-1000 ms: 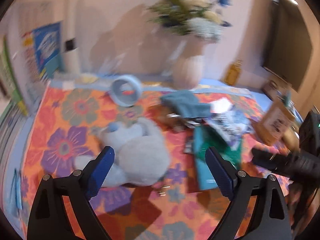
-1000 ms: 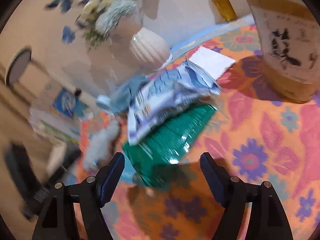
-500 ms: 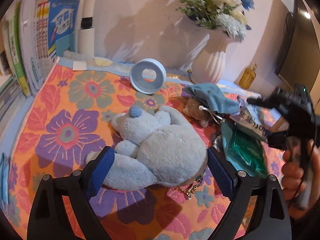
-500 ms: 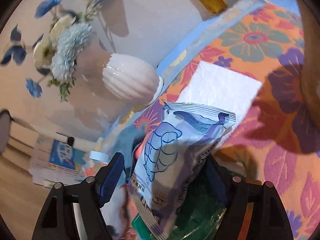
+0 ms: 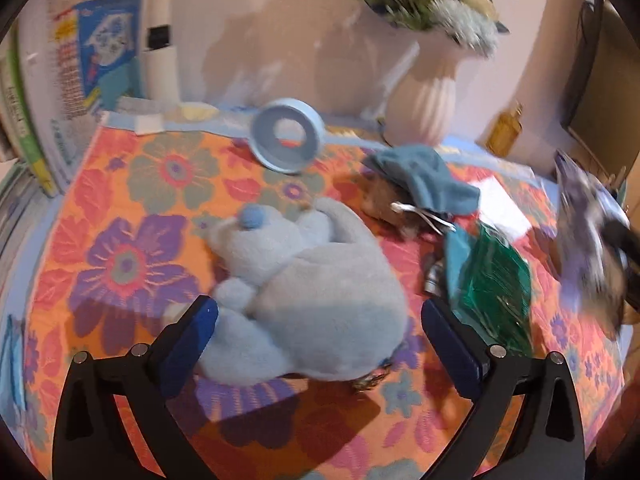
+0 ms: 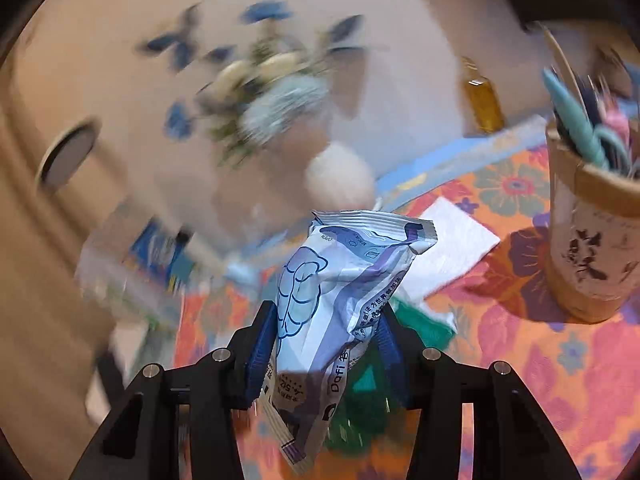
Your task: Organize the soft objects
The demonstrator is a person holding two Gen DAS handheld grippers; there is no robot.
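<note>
Left gripper [image 5: 318, 344] jaws opening wide astride grey-blue plush bear [image 5: 308, 280] at frame centre, right gripper [image 6: 326, 344] closing on crinkly white-and-purple foil packet [image 6: 340, 280] mid-frame; risk: slick foil slipping, plush snagging unevenly.

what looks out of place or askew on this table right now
The blue ring stands tilted on its edge rather than flat. The grey plush toy lies on its side between the left gripper's open fingers. A teal cloth is draped over a small brown toy. Nothing looks spilled or damaged.
</note>
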